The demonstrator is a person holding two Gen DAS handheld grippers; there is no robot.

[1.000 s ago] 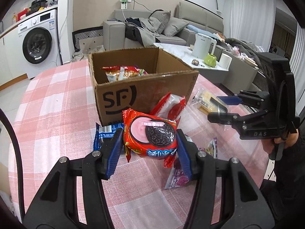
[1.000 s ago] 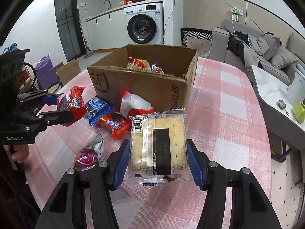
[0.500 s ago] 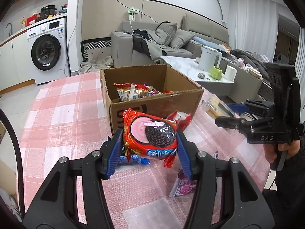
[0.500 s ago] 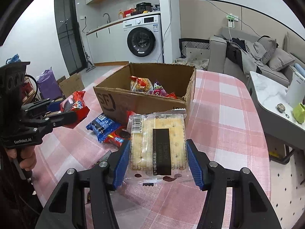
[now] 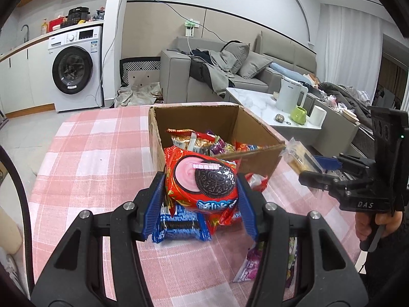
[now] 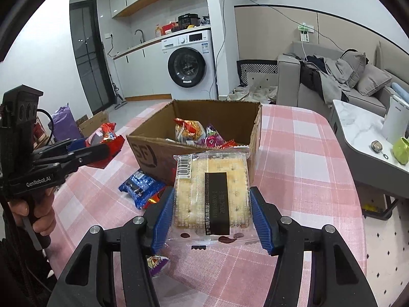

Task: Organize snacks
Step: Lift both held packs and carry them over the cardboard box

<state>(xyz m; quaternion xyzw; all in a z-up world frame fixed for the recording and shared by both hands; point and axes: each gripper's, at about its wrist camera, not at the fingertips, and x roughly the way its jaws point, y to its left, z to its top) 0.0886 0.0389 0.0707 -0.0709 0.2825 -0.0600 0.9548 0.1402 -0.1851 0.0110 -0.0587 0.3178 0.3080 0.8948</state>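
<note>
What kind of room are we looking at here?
Most likely a small home, with living room and kitchen area sharing one space: a grey sofa piled with clothes, a washing machine under a counter, and a table with a pink checked cloth.

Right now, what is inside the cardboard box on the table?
The cardboard box holds several snack packets: a gold-and-red one, a purple one and a red one. The near wall hides the floor of the box and anything lying lower, so no full count is possible.

Glossy red foil is crinkling around the cookie pack [image 5: 203, 179], clear shiny plastic is wrapping the crackers [image 6: 212, 194], and matt brown cardboard box [image 6: 153, 151] is sitting on checked woven tablecloth [image 6: 301, 153].
</note>
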